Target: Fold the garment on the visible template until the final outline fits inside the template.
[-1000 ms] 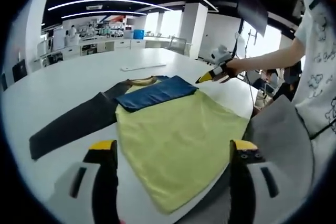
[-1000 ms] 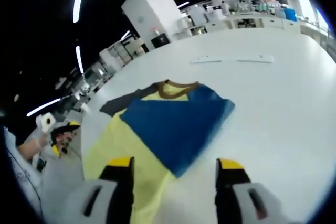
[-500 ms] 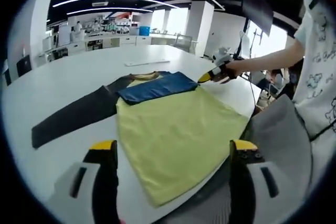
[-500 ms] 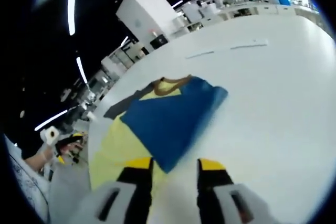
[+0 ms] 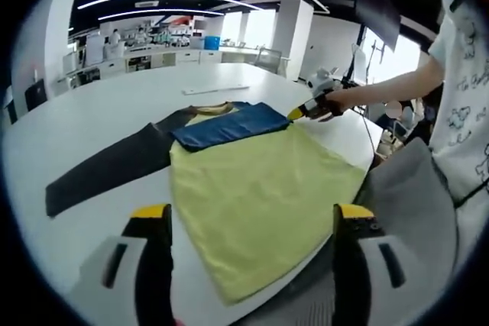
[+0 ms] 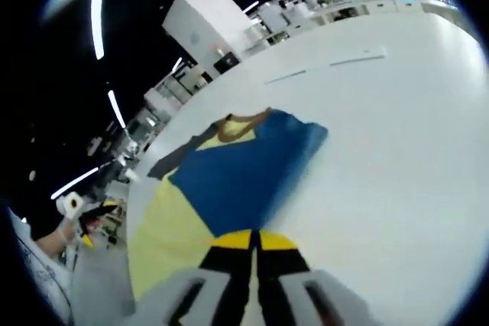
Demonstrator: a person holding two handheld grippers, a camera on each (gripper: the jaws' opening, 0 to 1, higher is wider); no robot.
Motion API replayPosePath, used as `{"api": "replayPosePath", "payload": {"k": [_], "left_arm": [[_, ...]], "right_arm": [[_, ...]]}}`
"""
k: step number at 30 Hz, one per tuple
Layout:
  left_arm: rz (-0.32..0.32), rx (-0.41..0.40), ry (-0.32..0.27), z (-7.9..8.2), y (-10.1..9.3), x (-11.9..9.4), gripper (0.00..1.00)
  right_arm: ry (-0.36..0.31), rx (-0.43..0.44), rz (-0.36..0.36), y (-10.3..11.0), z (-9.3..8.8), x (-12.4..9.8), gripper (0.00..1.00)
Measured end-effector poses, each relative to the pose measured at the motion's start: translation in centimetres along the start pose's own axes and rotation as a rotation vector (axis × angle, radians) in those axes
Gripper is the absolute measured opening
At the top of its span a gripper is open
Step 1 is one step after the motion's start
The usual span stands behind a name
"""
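Observation:
A long-sleeved shirt lies flat on the white table [image 5: 84, 120]. Its yellow body [image 5: 256, 196] reaches toward me, a dark grey sleeve [image 5: 107, 167] stretches out to the left, and the blue sleeve [image 5: 229, 123] is folded across the chest below the brown collar [image 5: 210, 110]. My left gripper [image 5: 252, 215] hovers open above the yellow hem. In the left gripper view a hand holds my right gripper [image 5: 299, 112] at the blue sleeve's near corner. In the right gripper view my right gripper [image 6: 254, 240] has its jaws together at the edge of the blue sleeve [image 6: 237, 177], where it meets the yellow body [image 6: 164, 227].
A thin white strip [image 5: 215, 90] lies on the table beyond the collar, also the strip [image 6: 328, 65] in the right gripper view. A grey padded surface [image 5: 409, 204] sits at the table's near right edge beside the person's white printed shirt [image 5: 466, 97]. Desks and a pillar stand far behind.
My right gripper's jaws have closed from wide apart to touching at the blue sleeve's edge. The left gripper view has barely shifted, and the left gripper stays open.

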State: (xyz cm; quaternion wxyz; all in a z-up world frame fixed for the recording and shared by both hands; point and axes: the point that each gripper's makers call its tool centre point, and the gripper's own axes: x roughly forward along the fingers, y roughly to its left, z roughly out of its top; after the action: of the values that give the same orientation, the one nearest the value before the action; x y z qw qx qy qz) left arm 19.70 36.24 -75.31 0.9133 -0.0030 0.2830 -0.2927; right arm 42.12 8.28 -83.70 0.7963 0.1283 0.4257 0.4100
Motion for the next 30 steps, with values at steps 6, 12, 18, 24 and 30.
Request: {"api": "replayPosePath", "payload": {"k": [6,12,18,24,30], "left_arm": [[-0.006,-0.003,0.006,0.0,0.2,0.4,0.84],[-0.006,-0.006,0.005,0.1,0.3,0.7,0.84],[-0.006,-0.012,0.001,0.0,0.1,0.8,0.84],[-0.010,-0.013,0.001,0.0,-0.2,1.0,0.84],[-0.015,-0.008,-0.009,0.4,0.0,1.1,0.84]], "right_arm": [[-0.019,0.013,-0.022,-0.8,0.6,0.1,0.00],[-0.016,-0.005,-0.046,-1.9,1.2,0.1,0.00],[-0.011,0.003,-0.059,-2.3,0.8,-0.4,0.00],[-0.010,0.007,-0.068,-2.7,0.8,-0.5,0.00],[-0.015,0.011,-0.081,-2.3,0.7,-0.6,0.00]]}}
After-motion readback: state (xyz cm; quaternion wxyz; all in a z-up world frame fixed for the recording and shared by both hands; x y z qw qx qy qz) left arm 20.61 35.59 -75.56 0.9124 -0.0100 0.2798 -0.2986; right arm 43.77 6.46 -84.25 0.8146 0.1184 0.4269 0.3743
